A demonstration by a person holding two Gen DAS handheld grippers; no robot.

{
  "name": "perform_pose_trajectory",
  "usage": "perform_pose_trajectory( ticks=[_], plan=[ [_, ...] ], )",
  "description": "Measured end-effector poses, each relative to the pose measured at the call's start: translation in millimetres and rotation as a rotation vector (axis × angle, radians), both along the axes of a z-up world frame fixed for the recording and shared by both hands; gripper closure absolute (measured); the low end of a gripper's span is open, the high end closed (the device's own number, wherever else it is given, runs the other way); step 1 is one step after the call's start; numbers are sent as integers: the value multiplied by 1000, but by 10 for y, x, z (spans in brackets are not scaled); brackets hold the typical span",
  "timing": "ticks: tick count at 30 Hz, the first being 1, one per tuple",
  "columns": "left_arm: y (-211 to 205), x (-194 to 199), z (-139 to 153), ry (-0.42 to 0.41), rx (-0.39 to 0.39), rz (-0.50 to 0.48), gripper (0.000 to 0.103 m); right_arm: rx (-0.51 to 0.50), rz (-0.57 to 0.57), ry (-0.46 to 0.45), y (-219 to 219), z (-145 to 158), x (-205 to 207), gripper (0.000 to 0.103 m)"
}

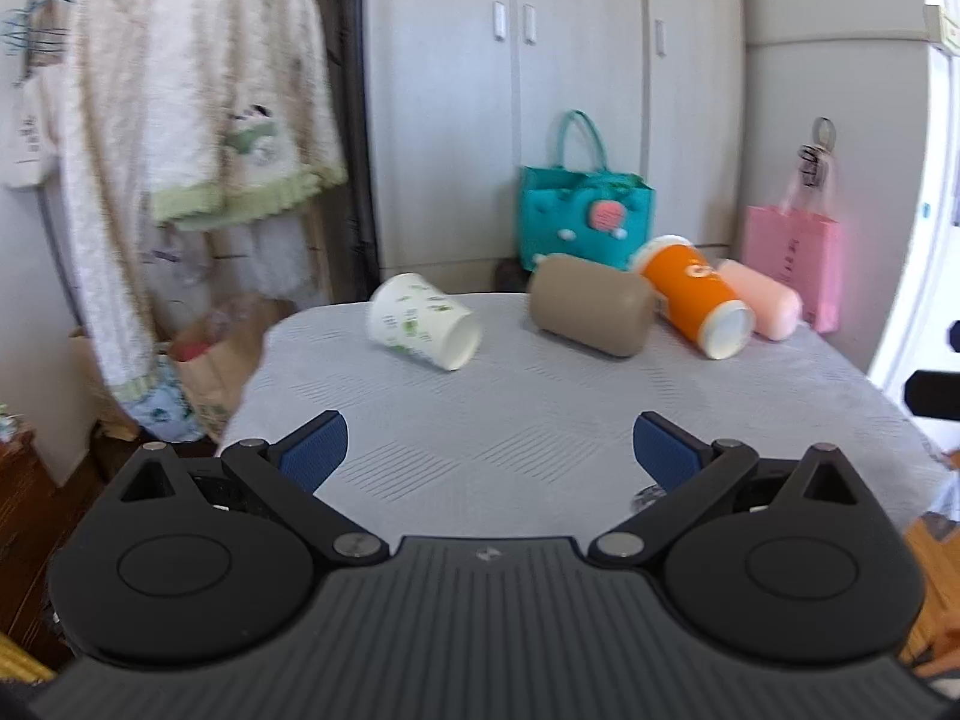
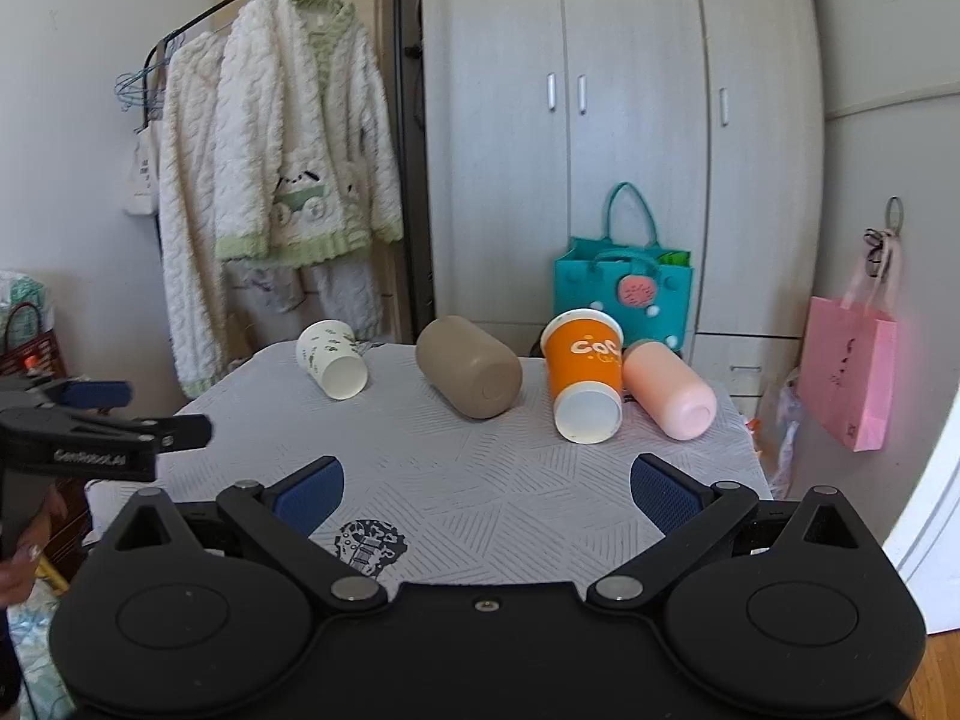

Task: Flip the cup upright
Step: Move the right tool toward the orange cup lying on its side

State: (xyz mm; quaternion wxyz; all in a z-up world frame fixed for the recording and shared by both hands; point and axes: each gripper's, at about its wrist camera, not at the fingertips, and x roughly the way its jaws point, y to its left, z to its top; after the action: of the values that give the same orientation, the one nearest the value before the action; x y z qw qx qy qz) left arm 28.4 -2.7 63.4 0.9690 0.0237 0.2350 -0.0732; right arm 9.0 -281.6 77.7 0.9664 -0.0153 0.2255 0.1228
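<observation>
Several cups lie on their sides on the grey table (image 1: 540, 420) (image 2: 480, 480): a white paper cup with green print (image 1: 423, 321) (image 2: 332, 358), a tan cup (image 1: 591, 306) (image 2: 469, 367), an orange paper cup (image 1: 693, 303) (image 2: 585, 375) and a pink cup (image 1: 762, 299) (image 2: 670, 390). Their bases point toward me. My left gripper (image 1: 489, 450) is open and empty over the near part of the table; it also shows at the left of the right wrist view (image 2: 120, 414). My right gripper (image 2: 486, 492) is open and empty, short of the cups.
A clothes rack with white-green garments (image 2: 300, 180) stands left of the table. A teal bag (image 2: 624, 294) and a pink bag (image 2: 849, 378) sit behind, before the wardrobe (image 2: 600, 120). A black guitar print (image 2: 372, 543) marks the cloth near my right gripper.
</observation>
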Motion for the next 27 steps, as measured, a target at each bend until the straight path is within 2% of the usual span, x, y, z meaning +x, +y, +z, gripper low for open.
perform_pose_trajectory(
  ticks=[6,11,14,20,27],
  plan=[
    [-145,275,274,25,-9,-87,0,-6,31,52,-104,173,251,0],
    [-275,535,368,44,-10,-137,0,-22,65,76,-123,256,501,0],
    [-374,744,343,81,-30,-173,0,-41,75,98,-121,244,696,0],
    [-496,1220,216,172,-124,-211,0,-85,71,131,-127,115,1127,0],
    [-613,1638,56,223,-156,-201,0,-160,96,165,-56,-65,1532,2]
  ],
)
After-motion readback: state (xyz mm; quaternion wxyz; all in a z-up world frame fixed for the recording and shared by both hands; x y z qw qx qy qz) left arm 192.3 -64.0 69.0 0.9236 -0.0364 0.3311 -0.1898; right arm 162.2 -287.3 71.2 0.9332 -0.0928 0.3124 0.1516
